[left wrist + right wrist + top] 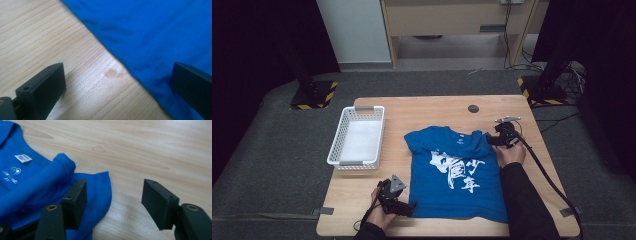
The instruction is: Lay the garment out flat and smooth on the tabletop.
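Observation:
A blue T-shirt (452, 172) with white print lies flat, front up, on the wooden table (437, 107). My left gripper (409, 207) rests at the shirt's lower left corner. In the left gripper view it (117, 72) is open, one jaw over bare wood and the other over the blue cloth (155, 32). My right gripper (489, 140) is at the shirt's right sleeve, near the collar. In the right gripper view it (115, 188) is open and low over the table. The sleeve's edge (100, 187) lies beside its left jaw, and the neck label (23, 158) shows at the left.
A white mesh basket (337, 145) stands on the table's left side. A small black disc (473, 108) sits near the far edge. Two black stand bases (314, 92) with yellow-black tape flank the table on the floor. A cable (547, 175) trails along the right side.

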Demonstrator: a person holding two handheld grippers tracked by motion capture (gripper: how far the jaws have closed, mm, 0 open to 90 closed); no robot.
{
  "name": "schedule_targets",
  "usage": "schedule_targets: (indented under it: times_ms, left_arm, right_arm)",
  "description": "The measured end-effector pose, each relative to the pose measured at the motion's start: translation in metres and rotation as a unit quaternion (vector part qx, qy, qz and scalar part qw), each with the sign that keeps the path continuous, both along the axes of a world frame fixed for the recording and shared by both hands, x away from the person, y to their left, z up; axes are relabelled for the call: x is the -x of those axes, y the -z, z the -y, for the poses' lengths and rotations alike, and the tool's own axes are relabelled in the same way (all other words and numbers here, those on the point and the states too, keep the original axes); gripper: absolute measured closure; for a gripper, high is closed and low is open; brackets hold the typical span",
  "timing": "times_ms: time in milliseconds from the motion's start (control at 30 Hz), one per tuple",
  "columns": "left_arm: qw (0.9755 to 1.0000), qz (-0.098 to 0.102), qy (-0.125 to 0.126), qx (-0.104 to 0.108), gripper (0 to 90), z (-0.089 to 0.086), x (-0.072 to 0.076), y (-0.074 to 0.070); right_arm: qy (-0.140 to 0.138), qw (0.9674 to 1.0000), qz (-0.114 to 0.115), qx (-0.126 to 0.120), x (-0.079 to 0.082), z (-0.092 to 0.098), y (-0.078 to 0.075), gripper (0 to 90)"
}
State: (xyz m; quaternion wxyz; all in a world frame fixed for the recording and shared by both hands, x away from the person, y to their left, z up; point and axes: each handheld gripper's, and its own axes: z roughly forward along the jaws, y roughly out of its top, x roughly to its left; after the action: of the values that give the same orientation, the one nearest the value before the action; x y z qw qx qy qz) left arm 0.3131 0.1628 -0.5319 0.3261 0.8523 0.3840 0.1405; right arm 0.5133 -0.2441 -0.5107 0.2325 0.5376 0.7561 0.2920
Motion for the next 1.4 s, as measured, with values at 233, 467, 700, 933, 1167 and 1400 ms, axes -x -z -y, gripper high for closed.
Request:
schedule_targets:
  times_ms: [233,467,700,933,1167,1400]
  left_arm:
    - [1.0,0.001,0.002,0.0,0.0,0.0,0.0,0.0]
    - [1.0,0.001,0.002,0.0,0.0,0.0,0.0,0.0]
    - [1.0,0.001,0.001,0.001,0.0,0.0,0.0,0.0]
    - [1.0,0.001,0.002,0.0,0.0,0.0,0.0,0.0]
    - [1.0,0.002,0.003,0.0,0.0,0.0,0.0,0.0]
    - [1.0,0.002,0.002,0.001,0.0,0.0,0.0,0.0]
  right_arm:
    - [-0.007,0.9998,-0.014,-0.012,-0.001,0.003,0.011,41.1]
    - [-0.013,0.9995,-0.019,-0.021,0.0,0.0,0.015,50.6]
    - [-0.01,0.9994,-0.013,-0.031,0.005,-0.004,0.015,70.6]
    - [-0.007,0.9991,-0.019,-0.036,0.006,-0.005,0.014,84.4]
    - [0.019,0.9992,-0.008,-0.035,0.007,0.002,0.013,85.3]
    - [0.051,0.9982,0.005,-0.031,0.005,0.009,0.008,85.0]
